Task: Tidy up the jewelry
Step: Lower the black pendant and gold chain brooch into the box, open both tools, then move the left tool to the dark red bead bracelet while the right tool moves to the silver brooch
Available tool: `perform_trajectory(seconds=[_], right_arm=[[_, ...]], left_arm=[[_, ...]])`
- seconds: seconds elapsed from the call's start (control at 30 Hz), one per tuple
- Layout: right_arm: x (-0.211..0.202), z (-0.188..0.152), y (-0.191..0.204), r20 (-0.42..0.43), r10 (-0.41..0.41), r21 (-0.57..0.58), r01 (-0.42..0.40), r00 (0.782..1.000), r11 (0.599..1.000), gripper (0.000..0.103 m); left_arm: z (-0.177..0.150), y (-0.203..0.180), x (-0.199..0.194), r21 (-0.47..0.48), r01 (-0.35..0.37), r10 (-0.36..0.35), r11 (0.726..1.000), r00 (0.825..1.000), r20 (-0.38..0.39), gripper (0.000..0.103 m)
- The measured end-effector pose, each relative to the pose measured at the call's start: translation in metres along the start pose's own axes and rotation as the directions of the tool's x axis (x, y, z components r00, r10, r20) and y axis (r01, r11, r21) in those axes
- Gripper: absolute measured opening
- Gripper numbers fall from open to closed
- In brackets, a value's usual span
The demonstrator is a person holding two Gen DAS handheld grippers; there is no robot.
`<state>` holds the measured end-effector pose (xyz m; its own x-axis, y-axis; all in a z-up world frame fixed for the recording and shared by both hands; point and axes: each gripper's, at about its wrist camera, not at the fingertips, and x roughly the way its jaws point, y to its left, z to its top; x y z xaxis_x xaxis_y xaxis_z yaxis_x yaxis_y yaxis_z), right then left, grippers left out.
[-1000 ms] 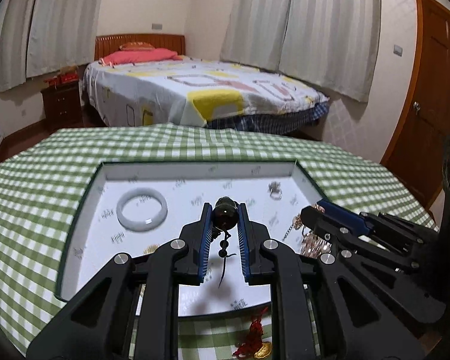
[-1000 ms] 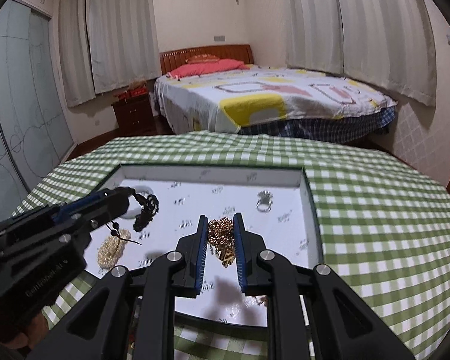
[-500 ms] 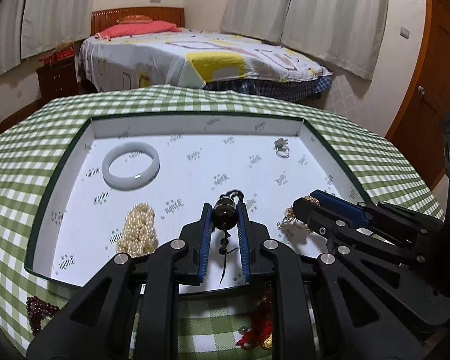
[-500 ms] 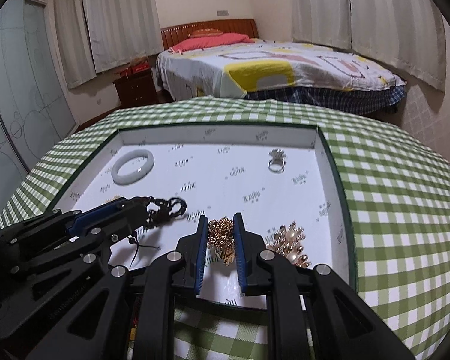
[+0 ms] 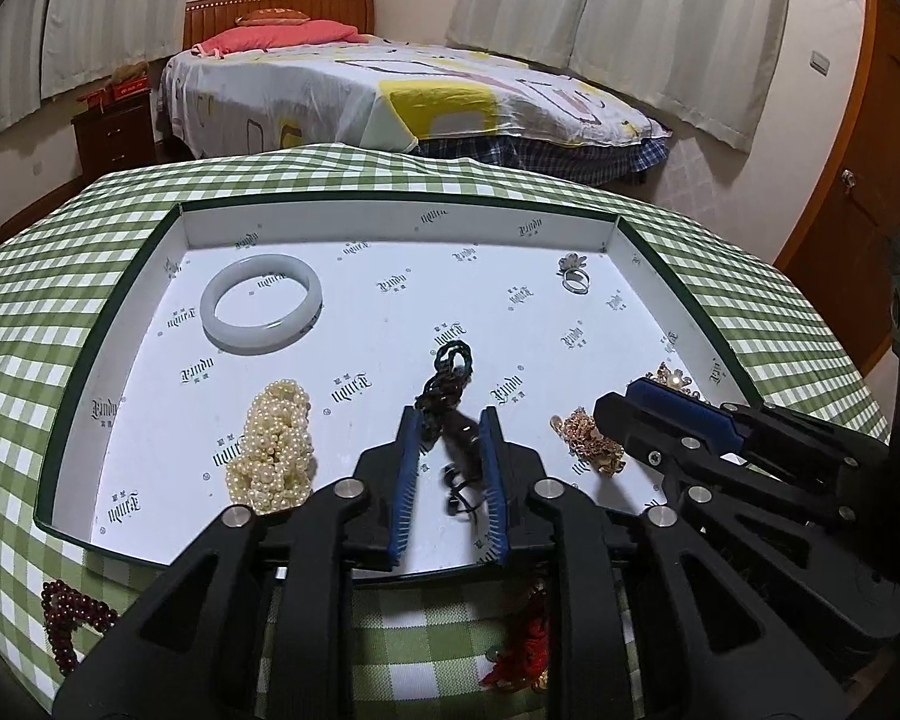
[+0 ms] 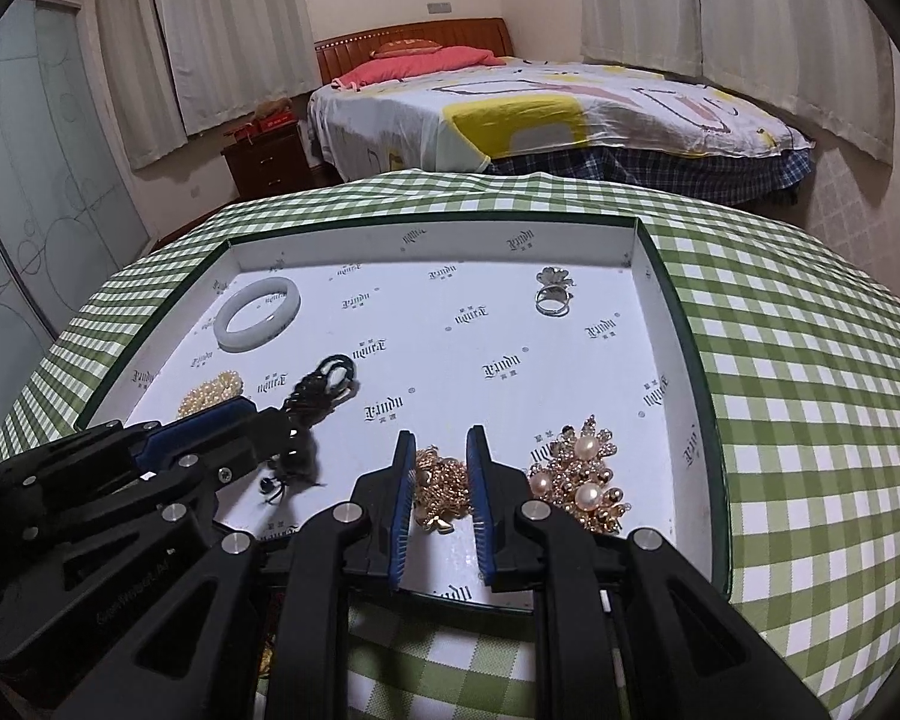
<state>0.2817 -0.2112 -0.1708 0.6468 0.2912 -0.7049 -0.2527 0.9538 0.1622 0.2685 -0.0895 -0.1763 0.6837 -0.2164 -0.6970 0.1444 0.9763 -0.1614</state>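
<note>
A white tray with a dark green rim lies on the checked cloth. My left gripper is low over its front. Its jaws are opening, and the black cord bracelet lies loose between them on the tray floor. To its right, my right gripper is shut on a gold chain that rests on the tray. Also in the tray are a white bangle, a pearl strand, a silver ring and a pearl-and-gold brooch.
A dark red bead bracelet and a red tassel charm lie on the green checked tablecloth in front of the tray. A bed stands behind the table, and a wooden door is at the right.
Both grippers have come down to the tray's front part. The left jaws have widened, and the black cord bracelet has dropped from them onto the tray floor. The right still grips the gold chain.
</note>
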Motion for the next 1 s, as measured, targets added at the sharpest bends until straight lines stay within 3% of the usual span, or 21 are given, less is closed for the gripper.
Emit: perform_trajectory(seconds=[0.13,0.2,0.53,0.87,1.0], right_arm=[[-0.004,0.0,-0.001,0.015,-0.004,0.005,0.004,1.0,1.0,0.021],[-0.009,0.0,-0.002,0.028,-0.004,0.01,0.004,1.0,1.0,0.021],[-0.051,0.001,0.003,0.128,-0.02,0.018,0.018,0.992,1.0,0.021],[-0.083,-0.021,0.007,0.179,-0.048,0.024,0.045,0.983,0.999,0.025],[-0.091,-0.036,0.01,0.177,-0.052,0.022,0.049,0.983,0.999,0.027]], left_arm=[[0.0,0.001,-0.005,-0.003,-0.005,0.005,1.0,1.0,0.011,0.03],[0.001,0.002,-0.01,-0.008,-0.007,0.007,1.0,1.0,0.021,0.037],[0.0,0.007,-0.055,-0.011,-0.018,0.019,1.0,0.992,0.127,0.049],[-0.026,0.009,-0.104,-0.006,-0.055,0.055,0.998,0.973,0.223,0.057],[-0.042,0.014,-0.117,-0.013,-0.071,0.072,0.997,0.972,0.225,0.058]])
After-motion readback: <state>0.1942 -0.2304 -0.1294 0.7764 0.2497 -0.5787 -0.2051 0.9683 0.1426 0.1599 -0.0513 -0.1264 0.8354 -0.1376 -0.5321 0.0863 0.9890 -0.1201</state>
